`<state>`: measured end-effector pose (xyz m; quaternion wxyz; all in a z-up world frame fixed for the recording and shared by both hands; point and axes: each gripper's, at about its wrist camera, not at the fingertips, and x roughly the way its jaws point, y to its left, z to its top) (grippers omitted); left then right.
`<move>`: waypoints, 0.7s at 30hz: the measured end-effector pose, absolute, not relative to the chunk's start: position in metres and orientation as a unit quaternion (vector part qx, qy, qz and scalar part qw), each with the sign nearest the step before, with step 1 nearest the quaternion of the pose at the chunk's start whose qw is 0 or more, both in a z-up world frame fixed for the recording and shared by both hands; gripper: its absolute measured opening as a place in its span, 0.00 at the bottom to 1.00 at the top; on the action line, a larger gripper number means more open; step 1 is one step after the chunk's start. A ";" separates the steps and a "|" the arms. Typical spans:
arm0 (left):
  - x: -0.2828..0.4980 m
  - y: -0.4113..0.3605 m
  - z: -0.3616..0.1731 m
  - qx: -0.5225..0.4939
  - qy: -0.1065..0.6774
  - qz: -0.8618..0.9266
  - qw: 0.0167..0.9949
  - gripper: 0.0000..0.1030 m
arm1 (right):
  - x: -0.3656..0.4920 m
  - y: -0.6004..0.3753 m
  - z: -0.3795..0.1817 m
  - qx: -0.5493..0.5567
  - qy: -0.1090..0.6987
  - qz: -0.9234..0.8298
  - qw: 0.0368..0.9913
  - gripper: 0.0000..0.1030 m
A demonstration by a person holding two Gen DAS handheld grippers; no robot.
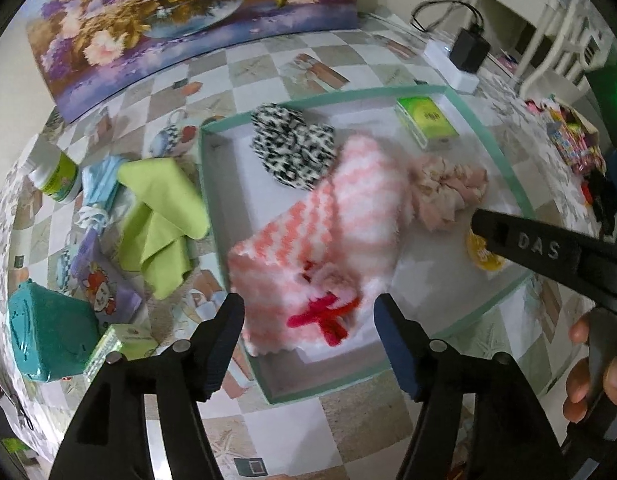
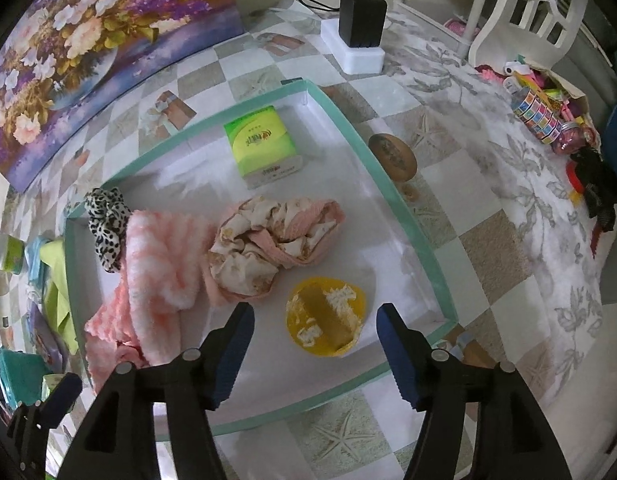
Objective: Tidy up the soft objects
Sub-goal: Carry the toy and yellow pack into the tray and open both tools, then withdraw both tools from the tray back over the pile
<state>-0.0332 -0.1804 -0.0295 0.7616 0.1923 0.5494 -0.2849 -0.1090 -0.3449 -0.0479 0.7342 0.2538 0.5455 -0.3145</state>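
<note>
A white tray with a green rim [image 1: 504, 168] [image 2: 408, 216] holds soft items. A fluffy pink-and-white striped towel with a red bow [image 1: 336, 224] [image 2: 156, 256] lies over the tray's left edge, blurred in the left wrist view. Beside it lie a leopard-print scrunchie [image 1: 292, 148] [image 2: 106, 224], a crumpled pink-beige cloth [image 1: 448, 188] [image 2: 276, 240], a green tissue pack [image 1: 426, 120] [image 2: 260, 144] and a yellow sponge [image 2: 326, 314]. My left gripper [image 1: 308, 340] is open just above the towel. My right gripper [image 2: 314, 340] is open above the yellow sponge.
Left of the tray lie a lime-green cloth [image 1: 160, 216], a blue cloth [image 1: 98, 184], a teal pack [image 1: 48, 336], a purple pouch [image 1: 102, 284] and a green jar [image 1: 58, 178]. A floral painting [image 1: 180, 12] and a power strip [image 2: 356, 32] stand behind. Toys [image 2: 556, 112] lie right.
</note>
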 end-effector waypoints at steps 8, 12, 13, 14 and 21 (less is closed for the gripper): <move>-0.010 -0.161 -0.024 0.149 0.559 -0.230 0.782 0.87 | -0.109 -0.344 -0.043 0.247 0.525 -0.319 0.749 1.00; -0.003 -0.155 -0.022 0.128 0.563 -0.226 0.785 0.87 | -0.108 -0.342 -0.038 0.242 0.517 -0.320 0.756 1.00; -0.002 -0.154 -0.020 0.123 0.562 -0.226 0.786 0.88 | -0.107 -0.342 -0.038 0.241 0.517 -0.319 0.756 1.00; -0.002 -0.154 -0.019 0.119 0.561 -0.226 0.788 0.88 | -0.107 -0.342 -0.038 0.241 0.518 -0.318 0.757 1.00; 0.003 -0.148 -0.010 0.105 0.546 -0.220 0.801 0.95 | -0.104 -0.336 -0.037 0.230 0.520 -0.315 0.760 1.00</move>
